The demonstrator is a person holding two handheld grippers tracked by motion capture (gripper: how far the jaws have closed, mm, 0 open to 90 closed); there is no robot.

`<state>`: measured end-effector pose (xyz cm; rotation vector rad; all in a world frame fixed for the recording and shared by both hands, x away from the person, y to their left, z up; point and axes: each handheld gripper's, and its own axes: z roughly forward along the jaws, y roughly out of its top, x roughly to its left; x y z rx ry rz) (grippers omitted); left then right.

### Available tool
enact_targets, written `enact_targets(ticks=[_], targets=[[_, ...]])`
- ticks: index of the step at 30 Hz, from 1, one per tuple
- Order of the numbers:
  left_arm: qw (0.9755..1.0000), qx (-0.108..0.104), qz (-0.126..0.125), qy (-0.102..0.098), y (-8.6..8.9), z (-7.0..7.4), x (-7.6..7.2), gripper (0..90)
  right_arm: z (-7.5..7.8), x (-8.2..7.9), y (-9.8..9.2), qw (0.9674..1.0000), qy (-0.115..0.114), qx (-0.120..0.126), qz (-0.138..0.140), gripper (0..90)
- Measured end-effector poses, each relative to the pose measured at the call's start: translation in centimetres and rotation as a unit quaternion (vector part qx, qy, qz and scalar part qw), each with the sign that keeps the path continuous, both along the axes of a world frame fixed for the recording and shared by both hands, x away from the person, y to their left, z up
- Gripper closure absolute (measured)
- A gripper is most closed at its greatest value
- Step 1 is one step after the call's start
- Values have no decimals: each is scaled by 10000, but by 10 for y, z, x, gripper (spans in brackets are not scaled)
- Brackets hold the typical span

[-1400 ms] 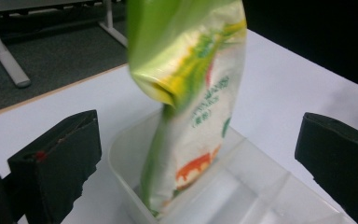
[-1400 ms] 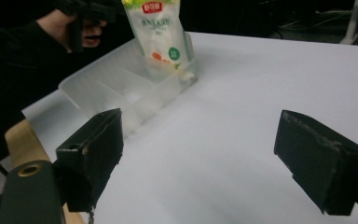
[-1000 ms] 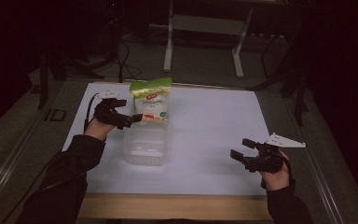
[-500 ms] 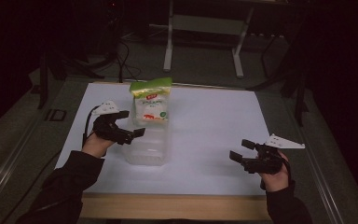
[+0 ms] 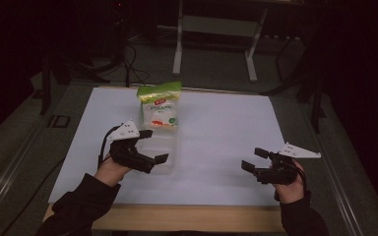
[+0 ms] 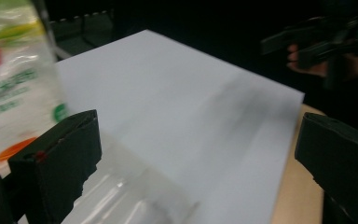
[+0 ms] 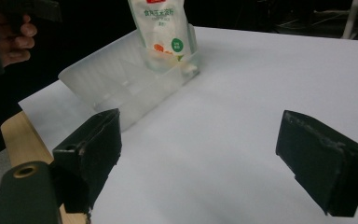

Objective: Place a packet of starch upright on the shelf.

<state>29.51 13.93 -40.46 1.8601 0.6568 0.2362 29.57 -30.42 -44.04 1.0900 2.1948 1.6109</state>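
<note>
Both my grippers wide open, left gripper [image 5: 150,146] beside the clear tub [image 5: 163,150] holding a snack pouch [image 5: 159,105] mid-frame, right gripper [image 5: 256,160] lower right

Glossy plastic pouch [image 5: 159,105], clear plastic bin [image 7: 121,84], matt white sheet [image 5: 226,137]

Room is dim w/ light falling mostly from above onto the white sheet [image 5: 216,142], which reads as the brightest area in the high view, while the surroundings past the table [image 5: 187,219] edge sink to near black. Left gripper view is soft and smeared: the pouch [image 6: 9,79] at its left edge is blurred, a grey streak crosses the sheet, and the near black jaws are out of focus. Right gripper view is sharper, w/ faint glare on the clear plastic container [image 7: 121,84] and only weak shadows beside it.
</note>
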Motion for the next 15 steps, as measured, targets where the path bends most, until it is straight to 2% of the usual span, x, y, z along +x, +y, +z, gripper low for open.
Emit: enact_targets(ticks=[5,15], targets=[[9997,45,-217,-40,-15,-1,-11,9,-1,-1,1,10000,13,37,45,141],[9971,-91,-750,42,-47,-11,-27,9,-2,-3,4,9999,-3,12,105,138]])
